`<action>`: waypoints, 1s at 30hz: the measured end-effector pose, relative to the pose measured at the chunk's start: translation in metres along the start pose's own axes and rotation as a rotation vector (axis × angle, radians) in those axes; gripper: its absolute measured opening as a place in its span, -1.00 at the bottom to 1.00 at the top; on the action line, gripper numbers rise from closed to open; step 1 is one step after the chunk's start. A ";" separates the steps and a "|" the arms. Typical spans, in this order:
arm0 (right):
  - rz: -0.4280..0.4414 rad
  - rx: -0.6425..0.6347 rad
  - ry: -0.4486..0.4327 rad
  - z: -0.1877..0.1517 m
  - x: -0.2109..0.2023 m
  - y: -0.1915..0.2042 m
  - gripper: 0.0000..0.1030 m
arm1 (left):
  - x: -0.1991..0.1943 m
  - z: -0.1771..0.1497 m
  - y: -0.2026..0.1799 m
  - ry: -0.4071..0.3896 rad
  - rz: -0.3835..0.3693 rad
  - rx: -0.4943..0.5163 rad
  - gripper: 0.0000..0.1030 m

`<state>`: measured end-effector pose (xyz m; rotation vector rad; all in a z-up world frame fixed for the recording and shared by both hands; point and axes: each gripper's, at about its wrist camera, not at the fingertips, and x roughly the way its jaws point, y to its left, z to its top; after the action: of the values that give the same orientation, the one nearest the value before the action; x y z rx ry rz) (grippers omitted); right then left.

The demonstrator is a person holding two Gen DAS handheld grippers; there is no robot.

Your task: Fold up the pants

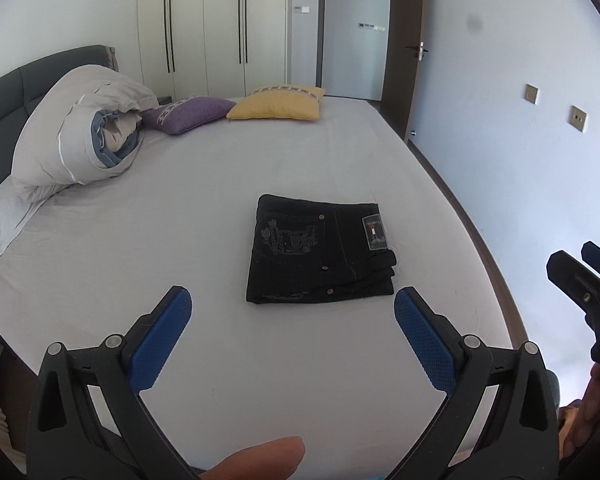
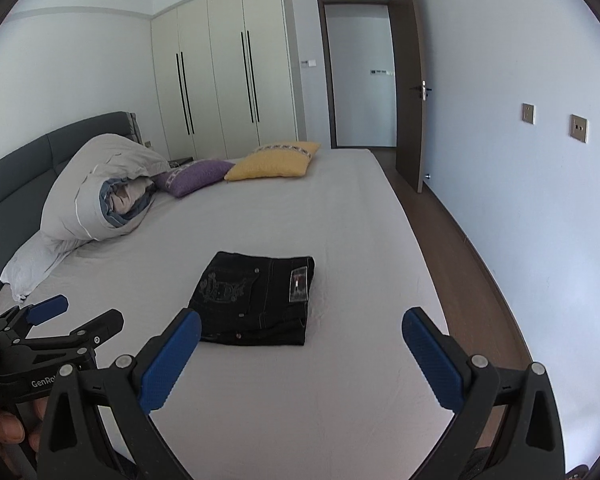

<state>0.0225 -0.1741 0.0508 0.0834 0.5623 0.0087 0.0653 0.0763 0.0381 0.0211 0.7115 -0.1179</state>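
Note:
Black jeans lie folded into a compact rectangle on the white bed sheet, back pocket embroidery and waist label facing up. They also show in the right wrist view. My left gripper is open and empty, held above the bed just short of the jeans' near edge. My right gripper is open and empty, also just short of the jeans. The right gripper shows at the right edge of the left wrist view; the left gripper shows at the left of the right wrist view.
A rolled grey duvet, a white pillow, a purple cushion and a yellow cushion lie at the bed's far side. A grey headboard is at left. Wardrobes and an open door stand behind.

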 end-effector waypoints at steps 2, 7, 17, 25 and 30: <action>-0.003 0.005 0.029 -0.005 0.006 0.000 1.00 | 0.008 -0.003 0.003 0.020 0.000 -0.017 1.00; -0.012 0.033 0.072 -0.004 0.018 -0.004 1.00 | 0.020 -0.006 0.009 0.043 0.010 -0.035 1.00; -0.016 0.013 0.092 -0.003 0.022 0.002 1.00 | 0.026 -0.008 0.012 0.061 0.023 -0.038 1.00; -0.010 0.009 0.104 -0.004 0.024 0.005 1.00 | 0.033 -0.010 0.013 0.075 0.025 -0.043 1.00; -0.008 0.010 0.115 -0.008 0.028 0.006 1.00 | 0.039 -0.012 0.013 0.085 0.026 -0.047 1.00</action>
<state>0.0418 -0.1666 0.0303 0.0905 0.6778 0.0032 0.0884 0.0864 0.0037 -0.0098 0.7984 -0.0752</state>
